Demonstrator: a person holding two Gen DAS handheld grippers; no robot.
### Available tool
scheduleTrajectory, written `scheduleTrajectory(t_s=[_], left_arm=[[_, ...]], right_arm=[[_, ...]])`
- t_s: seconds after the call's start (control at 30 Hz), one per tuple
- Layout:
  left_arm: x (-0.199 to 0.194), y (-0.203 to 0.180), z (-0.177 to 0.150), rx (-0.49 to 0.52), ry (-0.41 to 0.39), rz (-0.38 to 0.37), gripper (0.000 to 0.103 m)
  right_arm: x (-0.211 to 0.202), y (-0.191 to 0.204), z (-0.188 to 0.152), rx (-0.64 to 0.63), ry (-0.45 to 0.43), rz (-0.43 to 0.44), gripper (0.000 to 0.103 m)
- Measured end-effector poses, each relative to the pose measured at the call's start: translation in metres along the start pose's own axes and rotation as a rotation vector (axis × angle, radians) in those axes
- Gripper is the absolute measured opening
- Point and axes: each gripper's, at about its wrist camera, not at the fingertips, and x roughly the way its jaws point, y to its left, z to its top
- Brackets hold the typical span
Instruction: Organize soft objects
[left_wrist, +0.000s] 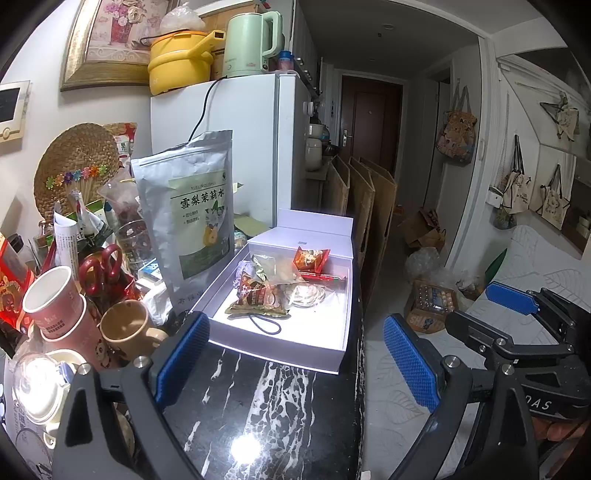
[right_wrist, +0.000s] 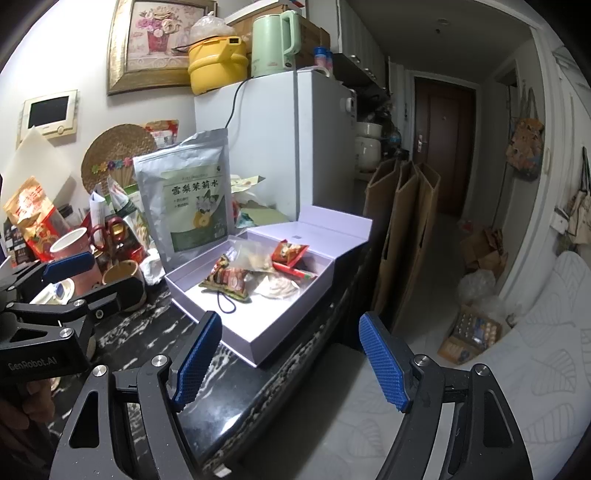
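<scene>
1. Grippers: your left gripper (left_wrist: 295, 354) and right gripper (right_wrist: 291, 365) both hang released, jaws wide and holding nothing, above the dark marbled counter (left_wrist: 258, 406), short of the box.
2. Task's things: soft snack packets (left_wrist: 258, 295) lie heaped in the open white box (left_wrist: 288, 343), at 12 o'clock from your left gripper. A red packet (left_wrist: 311, 258) sits at the heap's 1 o'clock; a black cord loop (left_wrist: 266, 325) trails out at its 6 o'clock, toward you.
3. Stage: packets already inside the box fit either a sort that is nearly complete or a heap you have yet to tidy; these views cannot settle which.
4. Any grasp here: you should pinch a packet by its flat sealed edge, squeezing lightly, since the film probably crumples and slips.
5. Hazards: the tall silver pouch (left_wrist: 192, 206) stands touching the box's wall at 10 o'clock and looks easy to topple; cups (left_wrist: 55, 306) crowd your left at 9 o'clock. Keep your wrist low and your approach straight.
6. Box position: its right side lies along the counter's edge at 3 o'clock, so avoid pushing it sideways.
</scene>
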Motion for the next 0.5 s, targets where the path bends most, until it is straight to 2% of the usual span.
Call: scheduleTrajectory(t_s=[0.5], left_arm=[[0.0001, -0.0016, 0.0, 0.011, 0.007, -0.009, 0.097]], right_arm=[[0.0005, -0.0001, -0.0003, -0.001, 0.007, 0.001, 0.078]])
